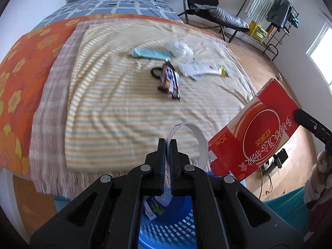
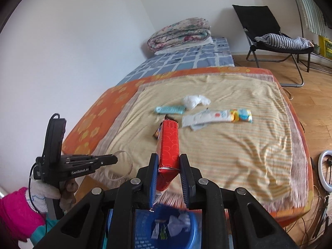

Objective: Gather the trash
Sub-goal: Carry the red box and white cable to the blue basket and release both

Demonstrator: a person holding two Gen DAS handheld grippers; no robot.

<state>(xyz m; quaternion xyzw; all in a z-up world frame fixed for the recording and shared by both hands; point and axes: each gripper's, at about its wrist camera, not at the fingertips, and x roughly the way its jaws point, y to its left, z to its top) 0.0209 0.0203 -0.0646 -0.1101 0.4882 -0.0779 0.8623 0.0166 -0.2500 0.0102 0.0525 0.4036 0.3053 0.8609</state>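
My left gripper [image 1: 167, 143] is shut on a curled white paper strip [image 1: 196, 133], just off the bed's near edge and above a blue basket [image 1: 172, 228]. In the right wrist view it [image 2: 113, 159] shows at the left with the strip [image 2: 120, 166]. My right gripper [image 2: 168, 164] is shut on a red carton [image 2: 169, 143], also over the blue basket [image 2: 186, 230], which holds some scraps. The carton [image 1: 259, 137] appears at the right of the left wrist view. On the striped blanket lie a teal tube [image 1: 151, 53], a crumpled white bag [image 1: 178, 48], a dark snack wrapper [image 1: 169, 79] and a white packet [image 1: 203, 69].
A black hair tie [image 1: 155, 71] lies beside the wrapper. A folded quilt [image 2: 180, 33] sits at the bed's far end. A black folding chair [image 2: 276, 41] with striped cloth stands on the wooden floor at the right. A ring light [image 2: 325, 172] stands by the bed's right corner.
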